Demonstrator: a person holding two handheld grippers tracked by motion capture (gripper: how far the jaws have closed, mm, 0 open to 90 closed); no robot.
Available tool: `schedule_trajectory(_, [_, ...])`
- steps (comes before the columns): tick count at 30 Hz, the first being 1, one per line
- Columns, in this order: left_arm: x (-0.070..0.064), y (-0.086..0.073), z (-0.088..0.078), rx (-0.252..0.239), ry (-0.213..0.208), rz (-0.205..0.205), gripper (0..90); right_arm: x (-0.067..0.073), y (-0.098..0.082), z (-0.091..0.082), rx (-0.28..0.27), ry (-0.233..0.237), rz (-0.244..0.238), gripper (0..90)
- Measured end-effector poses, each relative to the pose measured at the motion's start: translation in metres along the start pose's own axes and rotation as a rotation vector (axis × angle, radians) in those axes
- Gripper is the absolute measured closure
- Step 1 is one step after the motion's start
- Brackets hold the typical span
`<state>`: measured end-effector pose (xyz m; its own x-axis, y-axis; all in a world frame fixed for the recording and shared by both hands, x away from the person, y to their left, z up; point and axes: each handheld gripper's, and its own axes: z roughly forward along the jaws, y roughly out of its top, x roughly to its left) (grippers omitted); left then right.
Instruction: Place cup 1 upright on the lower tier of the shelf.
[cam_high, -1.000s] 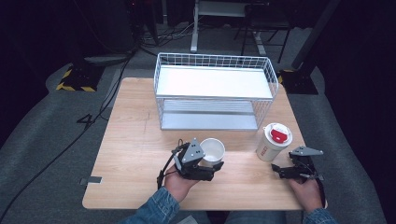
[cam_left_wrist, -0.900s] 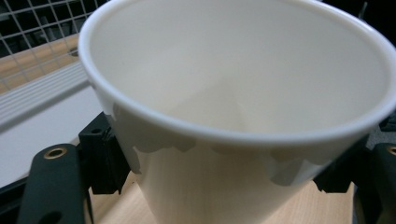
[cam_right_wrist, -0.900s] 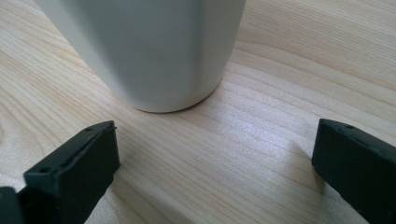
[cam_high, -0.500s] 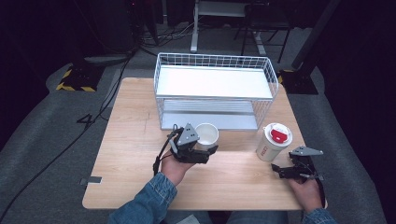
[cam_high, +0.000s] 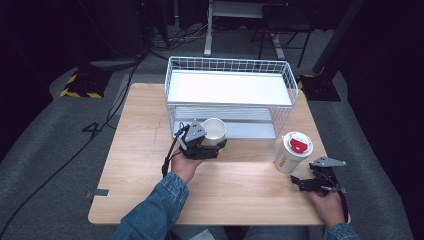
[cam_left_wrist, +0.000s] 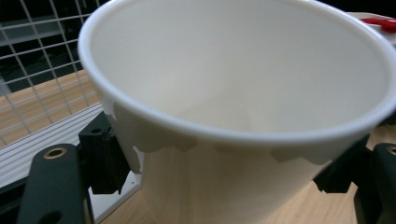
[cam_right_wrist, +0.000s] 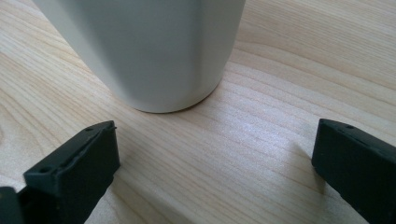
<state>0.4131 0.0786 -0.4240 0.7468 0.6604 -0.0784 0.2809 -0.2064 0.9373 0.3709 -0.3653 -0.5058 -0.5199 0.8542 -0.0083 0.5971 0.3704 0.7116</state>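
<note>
Left tongs (cam_high: 216, 145) moved their clamped empty white paper cup (cam_high: 214, 129) up to the white wire rack (cam_high: 228, 90); right tongs (cam_high: 296, 182) sit spread apart.

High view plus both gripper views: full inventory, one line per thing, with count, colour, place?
Table: one, light wood, centre of the high view.
Wire rack: one, white, two shelves, at the far half of the table.
Open cup: one, white, empty inside, held just in front of the rack's lower shelf.
Lidded cup: one, white with a white lid and a red tab, standing on the table to the right of the rack.
Cables: several, black, on the grey floor to the far left.
Left tongs: black, closed on the open cup.
Right tongs: black, open, low over the table near the lidded cup, not touching it.
Sleeves: blue denim, bottom edge.
</note>
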Motion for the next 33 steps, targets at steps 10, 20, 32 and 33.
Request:
schedule_trajectory(10, [0.015, -0.008, 0.019, -0.032, 0.089, -0.010, 22.0, 0.000, 0.000, 0.000, 0.000, 0.000, 0.000, 0.9])
schedule_trajectory(20, [0.023, -0.001, 0.041, 0.005, 0.135, 0.011, 22.0, 0.000, 0.000, 0.000, 0.000, 0.000, 0.000, 0.9])
schedule_trajectory(32, [0.041, -0.008, 0.067, 0.003, 0.192, -0.038, 21.9, 0.000, 0.000, 0.000, 0.000, 0.000, 0.000, 0.9])
schedule_trajectory(33, [0.043, -0.009, 0.070, 0.004, 0.198, -0.043, 21.9, 0.000, 0.000, 0.000, 0.000, 0.000, 0.000, 0.9])
